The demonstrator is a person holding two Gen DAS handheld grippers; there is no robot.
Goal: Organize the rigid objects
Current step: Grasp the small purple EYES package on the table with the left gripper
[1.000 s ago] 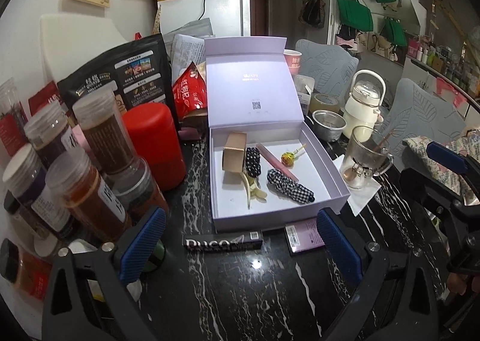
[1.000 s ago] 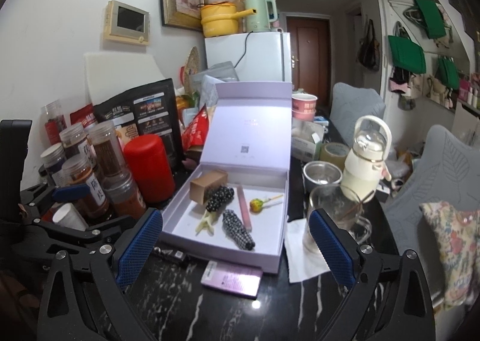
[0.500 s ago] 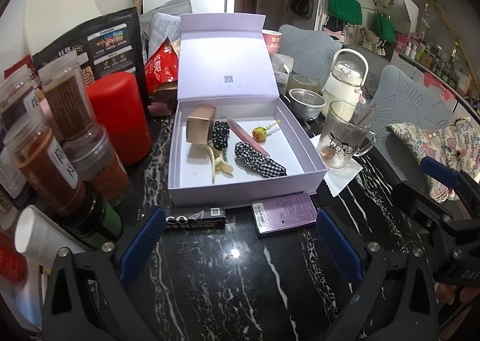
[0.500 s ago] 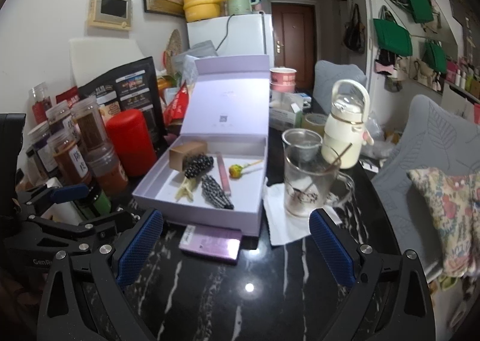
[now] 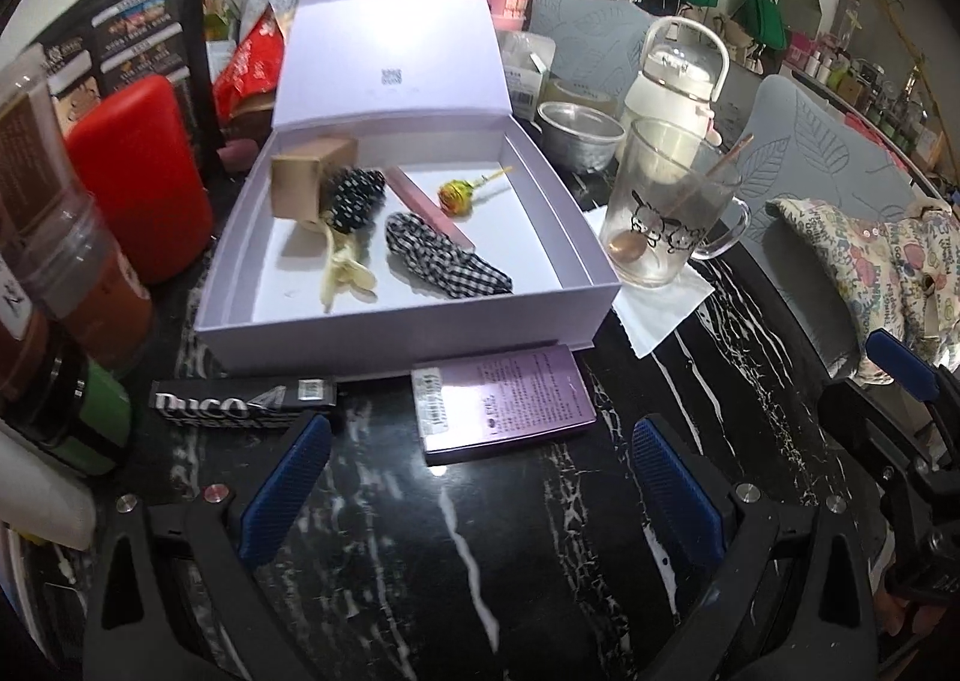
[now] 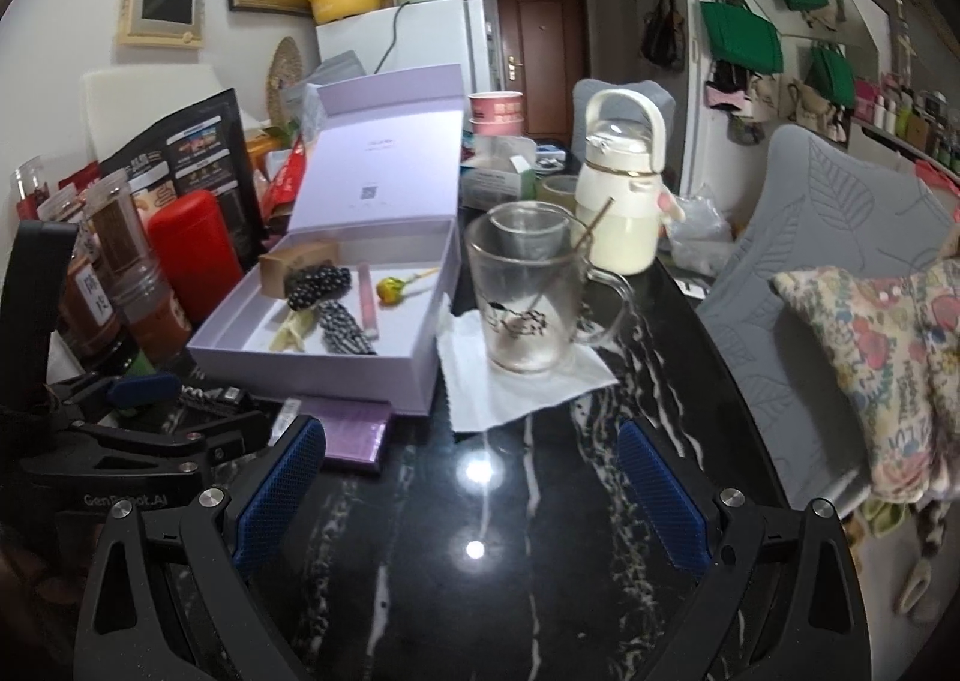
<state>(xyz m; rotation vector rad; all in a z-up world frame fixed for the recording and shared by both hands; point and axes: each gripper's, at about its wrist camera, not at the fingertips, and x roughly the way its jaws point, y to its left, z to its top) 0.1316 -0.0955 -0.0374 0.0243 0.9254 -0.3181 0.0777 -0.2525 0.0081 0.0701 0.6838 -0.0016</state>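
Observation:
An open lilac box [image 5: 420, 327] [image 6: 336, 375] lies on the black marble table with a small brown carton [image 5: 309, 186], a lollipop [image 5: 455, 196], a pink stick [image 5: 429, 207], a yellow clip [image 5: 345, 273] and checked hair ties [image 5: 444, 258] inside. In front of it lie a purple flat box [image 5: 504, 402] [image 6: 354, 435] and a black Duco box [image 5: 240, 402]. My left gripper [image 5: 474, 477] stands open just before these two. My right gripper [image 6: 468, 477] is open over bare table, right of the purple box.
A glass mug with a spoon [image 5: 666, 219] [image 6: 528, 297] stands on a white napkin [image 6: 522, 387] right of the box. Spice jars [image 5: 66, 237] and a red canister [image 5: 144, 171] crowd the left. A white bottle [image 6: 624, 183] and a metal bowl [image 5: 579, 132] stand behind.
Both grippers have pulled closer and lower toward the table's near side. The purple box and the black box now sit larger and nearer between the left gripper's fingers. Both stay open.

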